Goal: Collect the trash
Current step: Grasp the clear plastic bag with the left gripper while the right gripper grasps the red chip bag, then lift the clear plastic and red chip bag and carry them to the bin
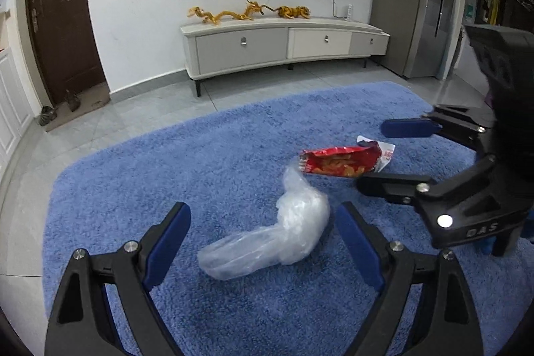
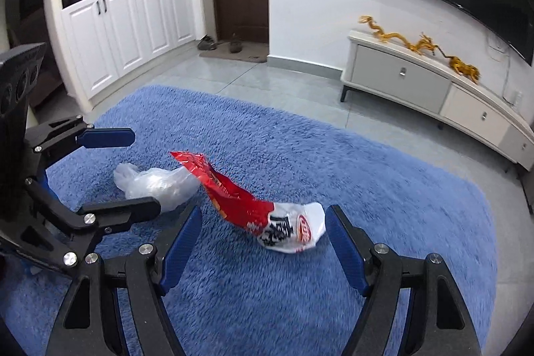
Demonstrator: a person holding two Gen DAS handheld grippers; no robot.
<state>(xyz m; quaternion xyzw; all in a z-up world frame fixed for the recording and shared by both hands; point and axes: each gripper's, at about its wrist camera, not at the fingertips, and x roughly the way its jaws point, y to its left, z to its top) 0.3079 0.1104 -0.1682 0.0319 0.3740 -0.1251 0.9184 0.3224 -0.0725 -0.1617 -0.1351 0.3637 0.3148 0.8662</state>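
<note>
We hold left gripper (image 1: 263,232) and right gripper (image 2: 263,231) spread wide; clear plastic bag (image 1: 283,232) and chip packet (image 2: 267,212) between jaws; we risk thin film slipping.

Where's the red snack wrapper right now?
The crumpled red-and-white snack wrapper lies on the shaggy blue rug, between the open right claw's fingers, beside the clear plastic bag.
</note>
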